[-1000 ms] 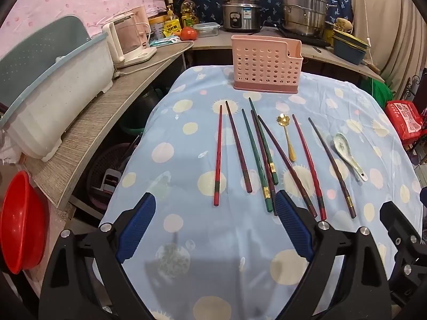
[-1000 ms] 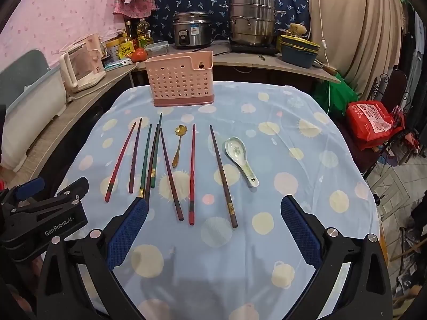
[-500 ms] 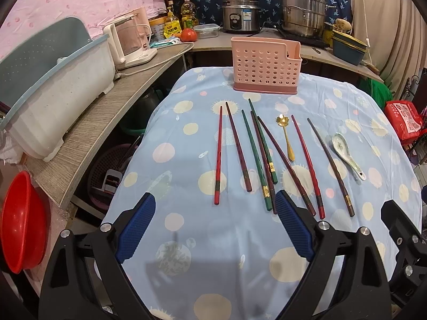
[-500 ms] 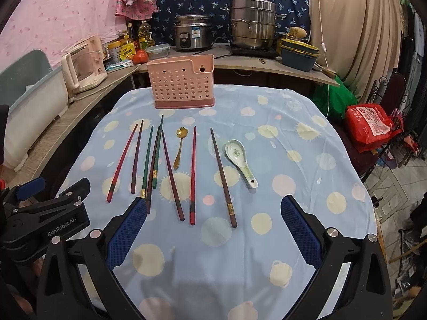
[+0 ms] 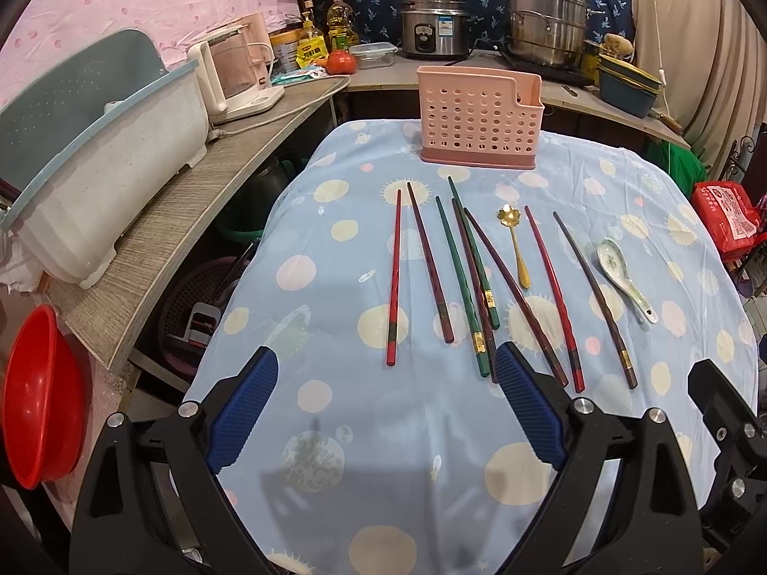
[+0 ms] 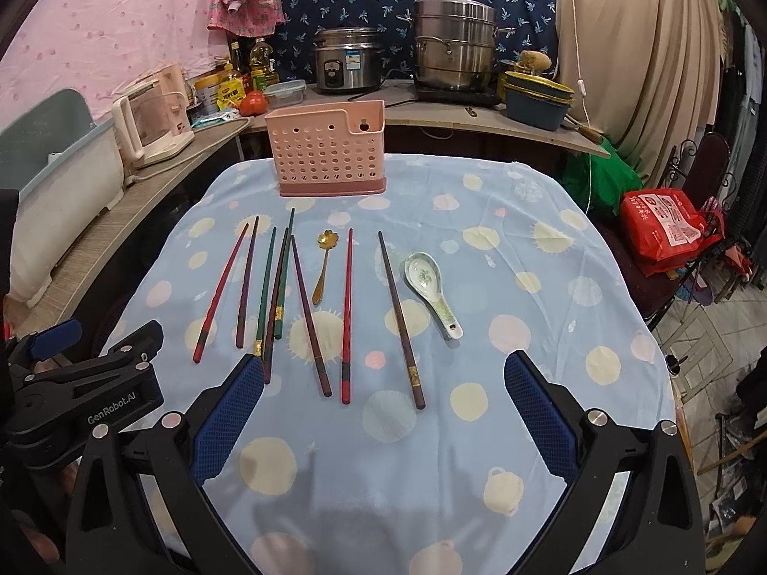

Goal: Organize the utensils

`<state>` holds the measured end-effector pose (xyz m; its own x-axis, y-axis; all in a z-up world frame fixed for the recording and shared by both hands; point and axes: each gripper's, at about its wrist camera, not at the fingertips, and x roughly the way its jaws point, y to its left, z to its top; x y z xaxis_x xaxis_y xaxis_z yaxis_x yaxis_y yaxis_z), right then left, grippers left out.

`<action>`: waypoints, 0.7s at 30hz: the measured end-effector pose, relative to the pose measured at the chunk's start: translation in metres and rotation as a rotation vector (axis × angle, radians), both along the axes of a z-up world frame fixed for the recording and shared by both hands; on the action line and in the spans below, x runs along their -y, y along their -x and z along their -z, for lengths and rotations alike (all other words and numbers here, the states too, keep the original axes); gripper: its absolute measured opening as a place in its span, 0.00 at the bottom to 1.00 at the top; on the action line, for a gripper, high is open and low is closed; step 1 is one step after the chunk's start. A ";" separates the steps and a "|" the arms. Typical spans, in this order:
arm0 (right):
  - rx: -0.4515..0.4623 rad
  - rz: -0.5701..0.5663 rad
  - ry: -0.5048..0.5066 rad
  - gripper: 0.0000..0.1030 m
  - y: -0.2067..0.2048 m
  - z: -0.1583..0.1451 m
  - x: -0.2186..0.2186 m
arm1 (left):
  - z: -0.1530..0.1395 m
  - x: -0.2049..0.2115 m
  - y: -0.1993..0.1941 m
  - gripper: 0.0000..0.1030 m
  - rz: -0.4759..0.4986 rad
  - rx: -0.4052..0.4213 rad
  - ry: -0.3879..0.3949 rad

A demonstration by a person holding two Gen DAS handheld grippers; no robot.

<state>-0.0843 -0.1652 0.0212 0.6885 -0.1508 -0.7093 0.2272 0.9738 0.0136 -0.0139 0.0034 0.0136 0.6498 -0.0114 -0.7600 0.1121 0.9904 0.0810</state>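
Observation:
Several chopsticks, red point(image 5: 393, 282), brown and green point(image 5: 460, 282), lie side by side on the blue dotted tablecloth point(image 5: 383, 431). A gold spoon point(image 5: 515, 249) and a white ceramic spoon point(image 5: 621, 273) lie among them to the right. A pink perforated utensil holder point(image 5: 479, 120) stands upright at the table's far edge; it also shows in the right wrist view point(image 6: 328, 153). My left gripper point(image 5: 383, 407) is open and empty above the near end of the chopsticks. My right gripper point(image 6: 383, 412) is open and empty, just short of the chopstick point(image 6: 400, 316) ends and the ceramic spoon point(image 6: 431, 292).
A grey counter point(image 5: 158, 239) runs along the left with a white tub point(image 5: 96, 167) and a kettle point(image 5: 235, 76). A red basin point(image 5: 33, 397) sits low at left. Pots stand on the back counter point(image 6: 450, 48). A red bag point(image 6: 666, 225) lies at right.
Both grippers have drawn back and risen slightly, so the table and utensils sit a little farther away. Nothing on the table has moved.

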 end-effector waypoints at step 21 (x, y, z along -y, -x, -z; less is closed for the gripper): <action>0.002 -0.002 -0.001 0.94 0.002 -0.002 0.003 | -0.004 0.000 0.001 0.86 0.002 0.003 -0.005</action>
